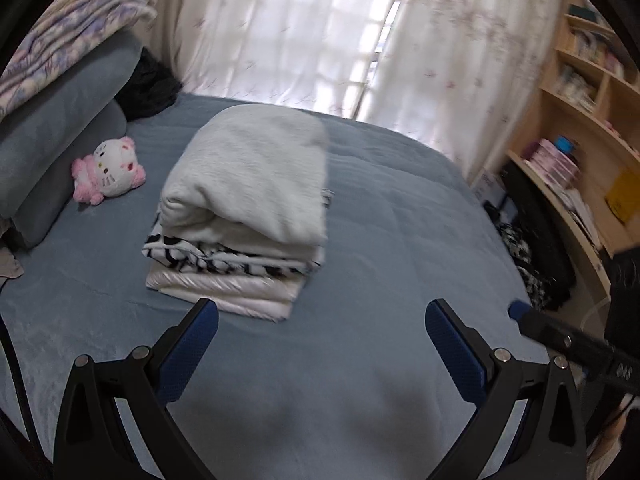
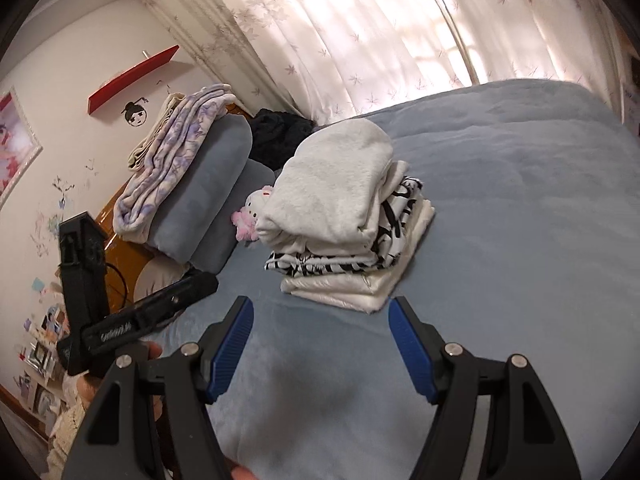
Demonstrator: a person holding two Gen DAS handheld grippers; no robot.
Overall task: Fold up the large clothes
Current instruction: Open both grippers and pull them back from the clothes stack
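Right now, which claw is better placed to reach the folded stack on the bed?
Probably the right claw: it is open and empty, and the stack's near corner sits just ahead between its fingers. The left claw, also open, has the stack off toward its left finger.

Matt fleecy bedspread (image 1: 400,208) bears a fuzzy white garment (image 1: 256,168) above a glossy satin one (image 1: 224,286).

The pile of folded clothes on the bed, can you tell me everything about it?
The pile of folded clothes sits on the blue bedspread. A thick, soft white garment lies folded on top, a black-and-white patterned piece sits in the middle, and shiny cream fabric is underneath. Nothing but the bed touches it, and both grippers are clear of it.
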